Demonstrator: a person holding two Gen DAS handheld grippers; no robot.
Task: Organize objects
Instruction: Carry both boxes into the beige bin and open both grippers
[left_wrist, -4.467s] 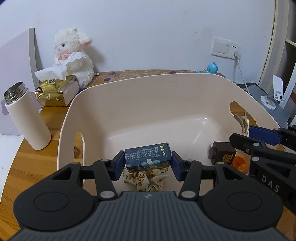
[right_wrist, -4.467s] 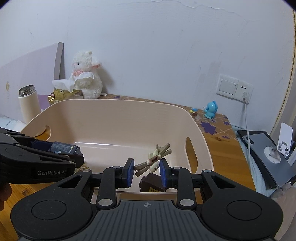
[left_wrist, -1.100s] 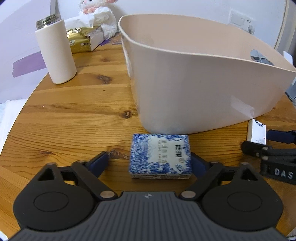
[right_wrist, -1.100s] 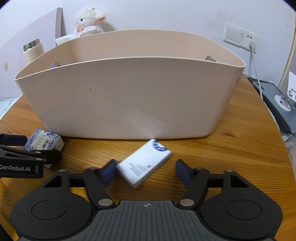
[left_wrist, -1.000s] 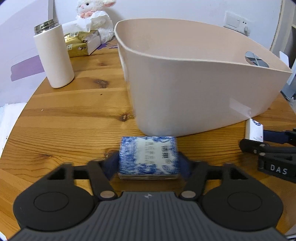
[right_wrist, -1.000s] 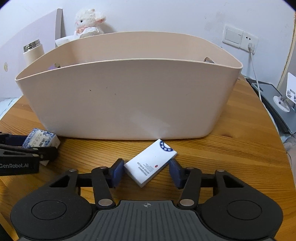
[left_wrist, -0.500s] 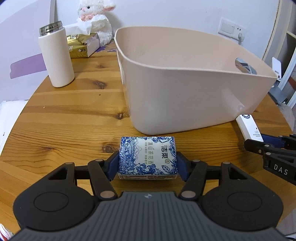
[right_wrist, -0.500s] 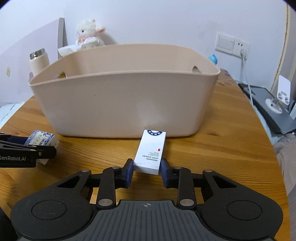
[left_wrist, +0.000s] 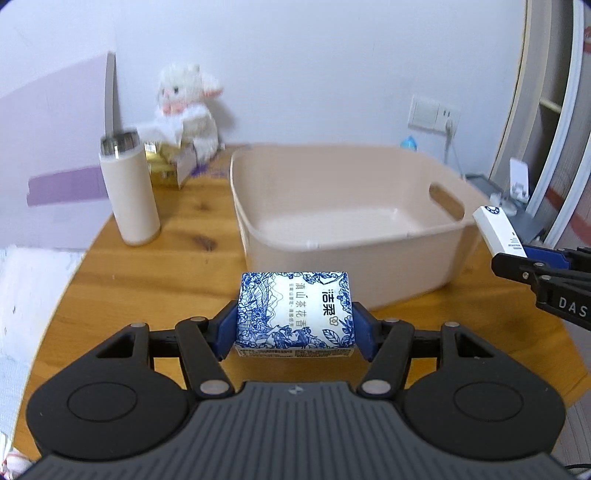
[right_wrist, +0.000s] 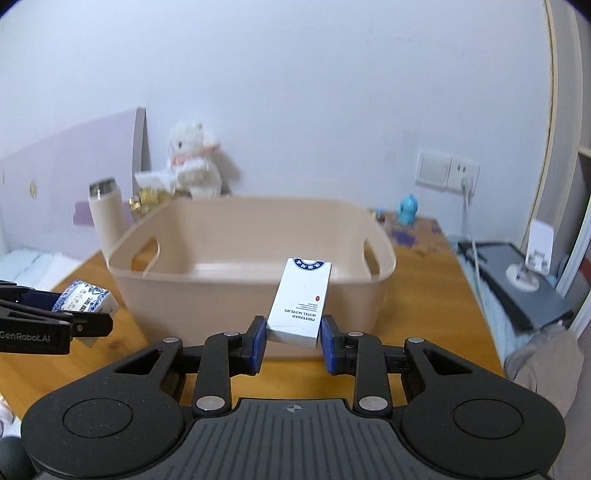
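Observation:
My left gripper (left_wrist: 294, 328) is shut on a blue-and-white tissue pack (left_wrist: 294, 314), held above the wooden table in front of the beige basket (left_wrist: 369, 266). The right wrist view shows that pack (right_wrist: 83, 297) at the far left. My right gripper (right_wrist: 291, 345) is shut on a white hotel-supplies box (right_wrist: 301, 301), lifted just before the basket's near wall (right_wrist: 207, 306). In the left wrist view the white box (left_wrist: 498, 230) sticks up at the right edge. What lies on the basket's floor is hidden from here.
A cream thermos (left_wrist: 129, 192) stands left of the basket, with a gold tissue box (left_wrist: 168, 162) and a white plush lamb (left_wrist: 188, 110) behind it. A wall socket with a cable (right_wrist: 467, 206), a small blue figure (right_wrist: 408, 208) and a dark device (right_wrist: 517, 280) are at the right.
Both grippers went from open around the items lying on the table to shut on them. Both have risen with the tissue pack and the white box and pulled back from the basket.

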